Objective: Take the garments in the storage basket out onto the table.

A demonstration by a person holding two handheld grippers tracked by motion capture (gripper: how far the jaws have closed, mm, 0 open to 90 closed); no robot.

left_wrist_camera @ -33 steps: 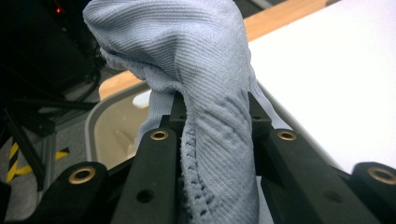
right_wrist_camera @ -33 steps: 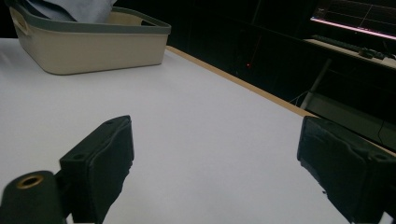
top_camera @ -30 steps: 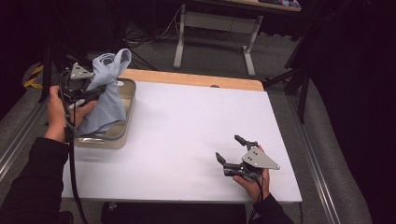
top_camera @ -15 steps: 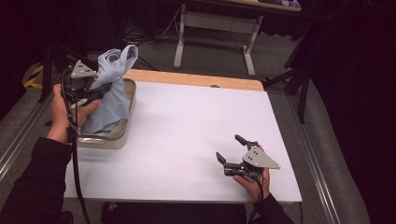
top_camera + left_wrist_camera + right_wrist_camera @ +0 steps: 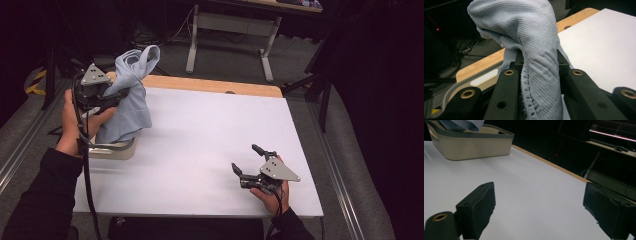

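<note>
The pale blue cloth hangs from the left gripper at about ten o'clock on the counter, its upper end flopped over above the jaws and its lower folds draping down into the beige bin that sits at the counter's near-left edge. In the high view the cloth covers most of the bin, so just a strip of the front wall and grey rim shows below it. The left gripper view brings out the grip: a bunched, ribbed fold of the cloth runs straight down between the two black jaws, which are clamped on it from both sides, with a stitched hem showing low at six o'clock. Behind it lie the wooden back strip of the counter and the bin's curved rim.

The right gripper view looks across the white counter from the other side and shows the bin side-on at eleven o'clock, with the cloth's lower edge dipping inside its rim. The right gripper has its jaws spread wide apart with bare counter between them. In the high view that gripper rests at about five o'clock, well apart from the bin, held in the person's right hand.
</note>
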